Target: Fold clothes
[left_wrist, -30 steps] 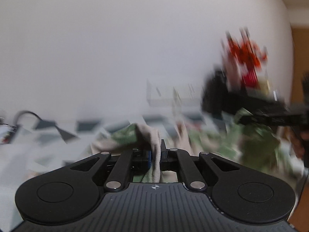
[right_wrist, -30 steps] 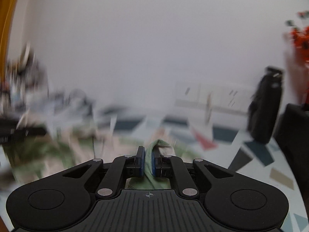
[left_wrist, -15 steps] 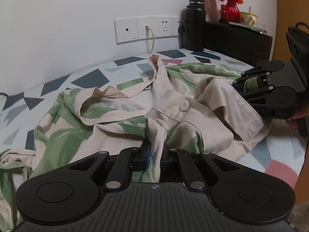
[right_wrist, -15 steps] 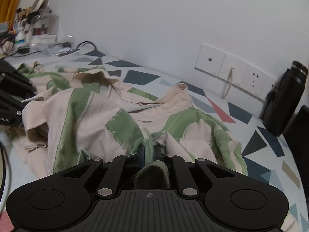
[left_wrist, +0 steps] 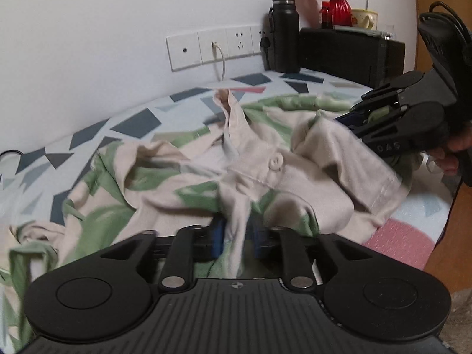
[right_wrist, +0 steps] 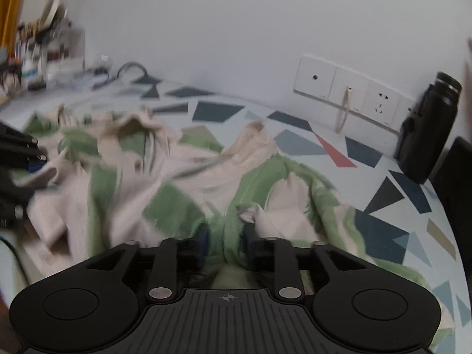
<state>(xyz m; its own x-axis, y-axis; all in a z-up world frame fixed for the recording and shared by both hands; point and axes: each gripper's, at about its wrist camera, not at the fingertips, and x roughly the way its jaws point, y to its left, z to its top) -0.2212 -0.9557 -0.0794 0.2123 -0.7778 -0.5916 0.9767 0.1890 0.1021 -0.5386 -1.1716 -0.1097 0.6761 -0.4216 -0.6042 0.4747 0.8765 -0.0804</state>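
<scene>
A beige and green shirt [left_wrist: 265,177] lies crumpled on the patterned tabletop [left_wrist: 132,124]. My left gripper [left_wrist: 237,236] sits low at its near edge, jaws parted, with a beige fold running loosely between the blue pads. In the right wrist view the same shirt [right_wrist: 183,183] spreads ahead, and my right gripper [right_wrist: 225,239] has its jaws apart around a green fold. The right gripper [left_wrist: 365,118] also shows in the left wrist view at the shirt's right side, held by a hand [left_wrist: 451,156]. The left gripper [right_wrist: 32,159] is blurred at the left edge.
A black bottle [left_wrist: 284,34] and a black box [left_wrist: 351,53] stand at the back right, with a red vase of orange flowers [left_wrist: 339,3] on the box. Wall sockets with a plugged cable [left_wrist: 216,47] line the wall. Clutter and a cable [right_wrist: 59,67] sit far left.
One second ago both grippers were raised and moving fast, shut on the shirt. They came down to the table, and now both pairs of jaws have spread apart from the cloth.
</scene>
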